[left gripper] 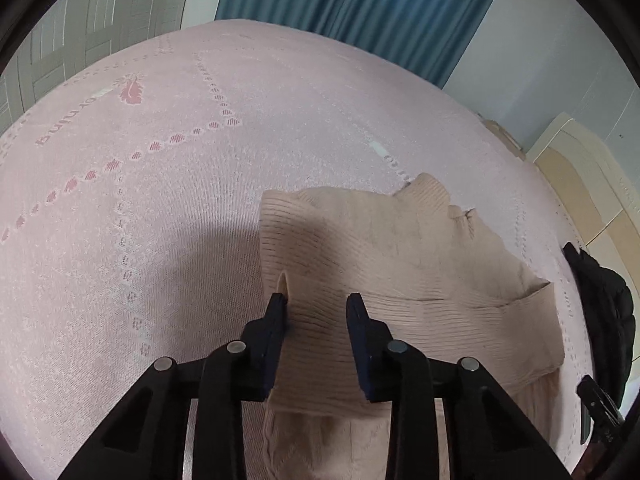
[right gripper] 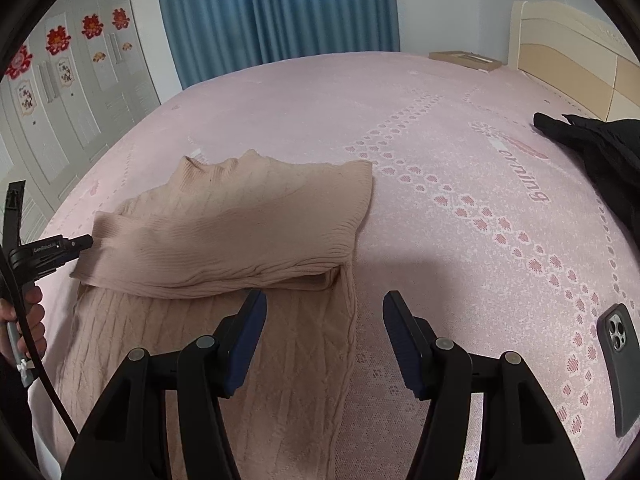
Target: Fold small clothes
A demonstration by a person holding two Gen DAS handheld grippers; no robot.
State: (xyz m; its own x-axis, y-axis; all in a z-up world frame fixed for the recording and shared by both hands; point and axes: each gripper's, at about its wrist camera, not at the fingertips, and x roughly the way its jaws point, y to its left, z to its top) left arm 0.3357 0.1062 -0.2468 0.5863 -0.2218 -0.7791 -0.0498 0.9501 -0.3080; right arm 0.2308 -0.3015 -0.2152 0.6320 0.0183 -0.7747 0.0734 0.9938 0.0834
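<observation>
Both claws are at the beige knit sweater, which lies on the pink bed cover toward the bed's near edge, well clear of the headboard. Seen from the right wrist, the left gripper touches the left end of the folded-over upper layer; in its own view the fingers stand apart with ribbed fabric between them, the left one touching the knit, so it reads as spread wide and not clamped. Its counterpart, the right gripper, hangs with its jaws wide apart and nothing in them, just short of the fold's lower edge, one finger over the cable-knit body and the other over bare cover.

Judging by the layers, one fold is done: the top part with collar and sleeve lies doubled across the body. The long lower section is still flat and unfolded, so the garment probably needs at least one more fold. A black garment by the headboard side looks untouched. A phone lies near the right edge.
</observation>
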